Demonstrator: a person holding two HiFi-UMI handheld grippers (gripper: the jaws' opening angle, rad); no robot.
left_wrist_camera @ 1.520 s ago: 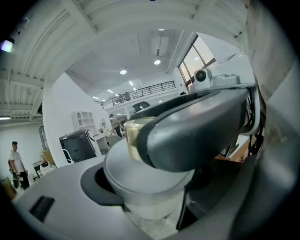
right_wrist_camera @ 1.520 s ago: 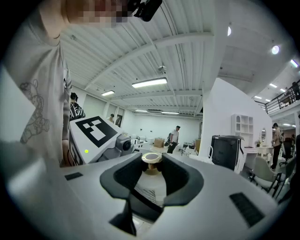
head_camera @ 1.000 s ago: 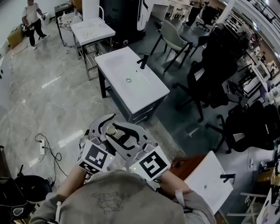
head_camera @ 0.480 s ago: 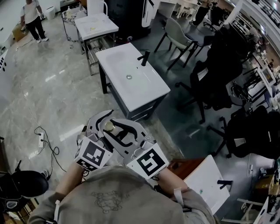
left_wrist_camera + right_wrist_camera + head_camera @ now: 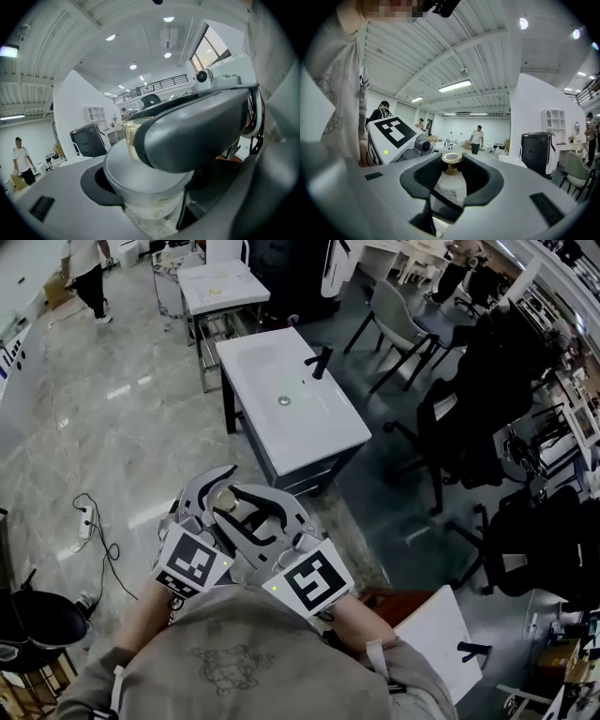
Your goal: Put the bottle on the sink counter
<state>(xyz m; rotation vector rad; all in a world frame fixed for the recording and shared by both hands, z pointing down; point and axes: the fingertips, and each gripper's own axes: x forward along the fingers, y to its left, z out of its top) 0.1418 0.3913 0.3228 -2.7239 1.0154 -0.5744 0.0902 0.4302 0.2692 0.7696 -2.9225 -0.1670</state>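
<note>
I hold the bottle [image 5: 225,503] close in front of my chest, cap up, over the floor and well short of the white sink worktop [image 5: 314,432] ahead of me. My left gripper [image 5: 154,197] has its fingers clamped on the bottle's pale body, low down. My right gripper [image 5: 451,174] comes in across it, its dark fingers closed on the neck just beneath the gold cap. So both grippers carry the bottle together. On the worktop a black tap [image 5: 322,363] stands beside the basin.

Left gripper [image 5: 216,491], right gripper [image 5: 248,512], converging, jaws clamped
</note>
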